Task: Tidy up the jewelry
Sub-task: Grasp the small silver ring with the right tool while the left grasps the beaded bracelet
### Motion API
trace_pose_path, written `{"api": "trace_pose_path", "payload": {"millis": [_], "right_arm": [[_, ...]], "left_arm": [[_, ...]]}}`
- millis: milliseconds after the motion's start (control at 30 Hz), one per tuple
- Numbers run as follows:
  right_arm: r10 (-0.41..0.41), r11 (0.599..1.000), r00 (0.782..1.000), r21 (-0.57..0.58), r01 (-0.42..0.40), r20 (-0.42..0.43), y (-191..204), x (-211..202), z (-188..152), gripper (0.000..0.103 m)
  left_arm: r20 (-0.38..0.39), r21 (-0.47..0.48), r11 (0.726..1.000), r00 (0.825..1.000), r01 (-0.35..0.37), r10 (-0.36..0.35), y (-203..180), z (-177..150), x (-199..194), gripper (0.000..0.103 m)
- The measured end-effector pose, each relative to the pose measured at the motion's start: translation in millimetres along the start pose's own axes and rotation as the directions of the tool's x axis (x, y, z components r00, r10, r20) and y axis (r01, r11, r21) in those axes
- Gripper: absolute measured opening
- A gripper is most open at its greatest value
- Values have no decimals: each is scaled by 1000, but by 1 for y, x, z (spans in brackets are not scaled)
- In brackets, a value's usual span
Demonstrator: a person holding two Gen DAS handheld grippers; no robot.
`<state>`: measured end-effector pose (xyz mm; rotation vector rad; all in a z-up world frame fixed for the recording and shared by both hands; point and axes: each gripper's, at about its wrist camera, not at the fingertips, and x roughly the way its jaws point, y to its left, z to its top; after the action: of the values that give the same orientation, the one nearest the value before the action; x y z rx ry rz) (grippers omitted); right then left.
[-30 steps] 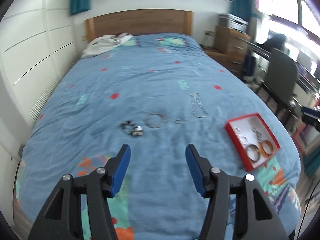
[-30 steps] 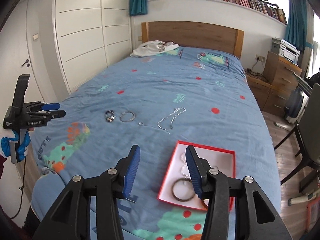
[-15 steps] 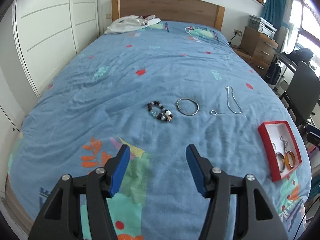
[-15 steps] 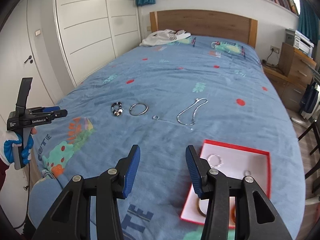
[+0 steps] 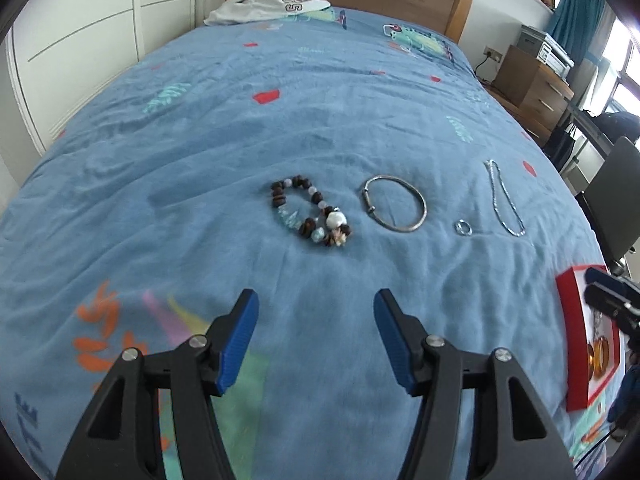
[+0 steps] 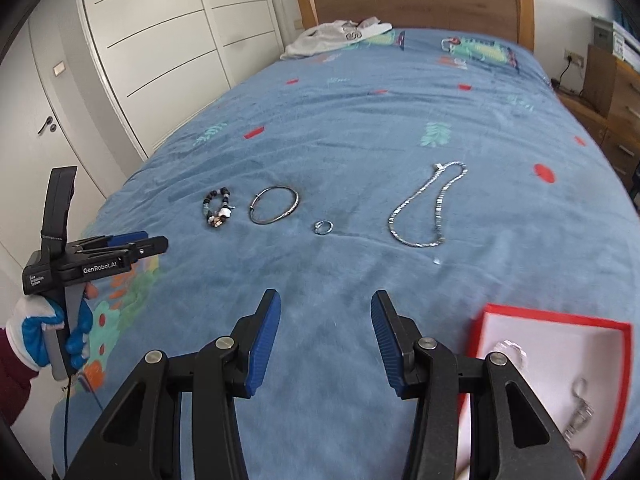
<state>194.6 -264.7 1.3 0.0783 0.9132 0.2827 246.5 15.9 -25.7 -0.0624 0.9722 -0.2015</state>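
Note:
On the blue bedspread lie a beaded bracelet (image 5: pixel 310 216) (image 6: pixel 218 211), a silver bangle (image 5: pixel 394 203) (image 6: pixel 274 204), a small silver ring (image 5: pixel 463 227) (image 6: pixel 323 227) and a silver chain (image 5: pixel 503 197) (image 6: pixel 430 206). A red-rimmed white tray (image 6: pixel 552 318) (image 5: pixel 568 324) holds other jewelry, including orange bangles (image 5: pixel 598 354). My left gripper (image 5: pixel 316 336) is open and empty, short of the beaded bracelet. My right gripper (image 6: pixel 325 336) is open and empty, left of the tray, short of the ring. The left gripper also shows in the right wrist view (image 6: pixel 136 246).
White clothing (image 5: pixel 266 8) lies by the wooden headboard (image 6: pixel 412 4). White wardrobe doors (image 6: pixel 160 48) run along the bed's left side. A wooden dresser (image 5: pixel 528 88) and a dark chair (image 5: pixel 616 200) stand to the right.
Both grippers have moved forward and lower toward the jewelry row. The left one now faces the beaded bracelet closely. The right one has shifted left, so the tray sits at its right.

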Motion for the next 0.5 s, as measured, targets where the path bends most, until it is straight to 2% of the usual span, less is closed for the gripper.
{"api": "trace_pose_path", "payload": {"millis": [267,500], "right_arm": [[33,999,999,-24,-34,-44,3,63,20,47],[48,998,996,-39,-51,-76,1,104,32,47]], "left_arm": [[-19,13,1000,1000,-15,15,-5,31,52,58],[-42,14,999,999,-32,33,-2,42,89,58]]}}
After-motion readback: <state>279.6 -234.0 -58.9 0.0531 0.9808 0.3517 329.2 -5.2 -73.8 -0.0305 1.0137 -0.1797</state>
